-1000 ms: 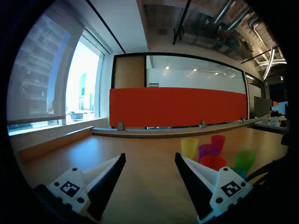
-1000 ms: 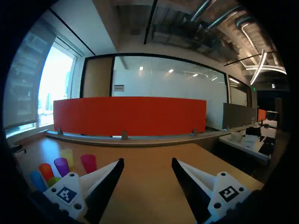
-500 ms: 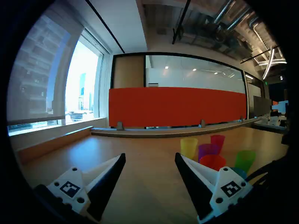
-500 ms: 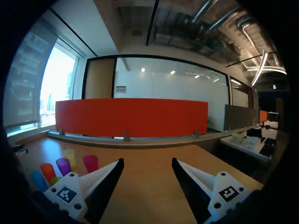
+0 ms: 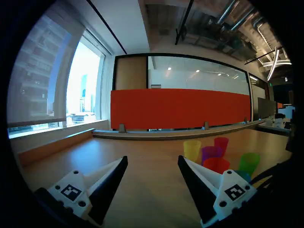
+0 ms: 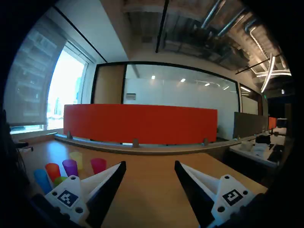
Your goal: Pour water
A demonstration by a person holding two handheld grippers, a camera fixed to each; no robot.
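Cups (image 5: 212, 153) of translucent coloured plastic stand upright in a tight cluster on the wooden desk (image 5: 152, 190): a yellow cup (image 5: 192, 150), a pink cup (image 5: 221, 144), an orange cup (image 5: 216, 165), a green cup (image 5: 249, 162) and a blue cup (image 5: 243, 174). From this low angle I cannot tell whether any holds water. The left gripper (image 5: 152, 157) has its fingers spread apart with nothing between them, and the cluster lies off to its right, partly behind one finger. The right gripper (image 6: 149, 163) is likewise spread and holds nothing, with the cluster off to its left. Since a second ago the right gripper view has swung, so the cups sit further rightward in it, while the left gripper view is almost unchanged.
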